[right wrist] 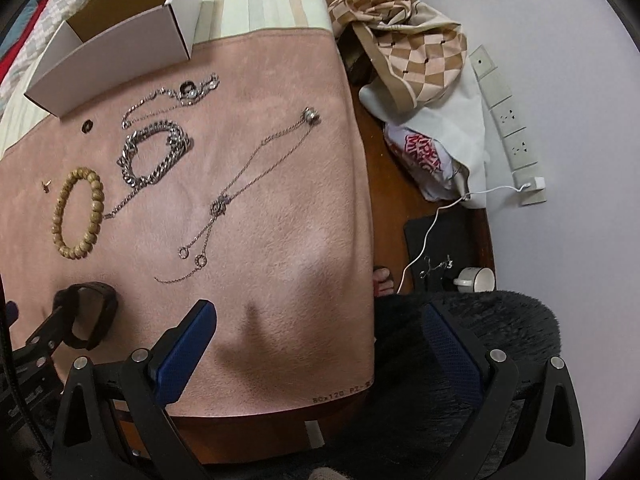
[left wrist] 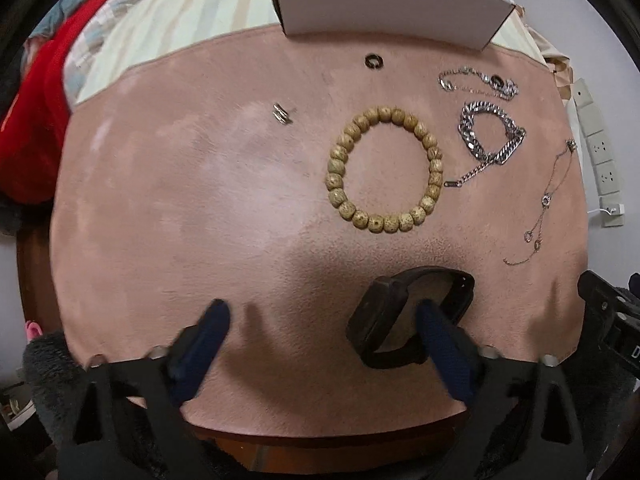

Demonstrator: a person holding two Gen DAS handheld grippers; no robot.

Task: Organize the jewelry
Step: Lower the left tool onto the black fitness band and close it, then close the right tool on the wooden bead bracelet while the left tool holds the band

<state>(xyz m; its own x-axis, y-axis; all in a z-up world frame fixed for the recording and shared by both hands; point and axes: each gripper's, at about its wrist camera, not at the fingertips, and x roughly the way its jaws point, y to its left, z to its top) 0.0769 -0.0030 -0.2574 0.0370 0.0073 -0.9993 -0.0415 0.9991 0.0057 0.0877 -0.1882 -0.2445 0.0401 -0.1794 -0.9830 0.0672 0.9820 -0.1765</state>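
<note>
Jewelry lies on a pink suede mat (left wrist: pixel 200 208). A wooden bead bracelet (left wrist: pixel 386 169) sits in the middle, a chunky silver chain bracelet (left wrist: pixel 490 136) to its right, a thin silver bracelet (left wrist: pixel 476 80) behind that, a fine necklace (left wrist: pixel 548 204) at the right edge, and small earrings (left wrist: pixel 282 114) at the left. My left gripper (left wrist: pixel 324 320) is open; its right finger sits inside the loop of a black smartwatch (left wrist: pixel 400 316). My right gripper (right wrist: pixel 320 324) is open and empty above the mat's near right edge. The watch (right wrist: pixel 86 312) shows at the left of the right wrist view.
An open white cardboard box (left wrist: pixel 384 0) stands at the mat's far edge on striped cloth. A checked scarf and bag (right wrist: pixel 412 52) lie right of the mat, with a power strip (right wrist: pixel 508 116), white cable and cup (right wrist: pixel 476 280). Red fabric (left wrist: pixel 36 120) is at the left.
</note>
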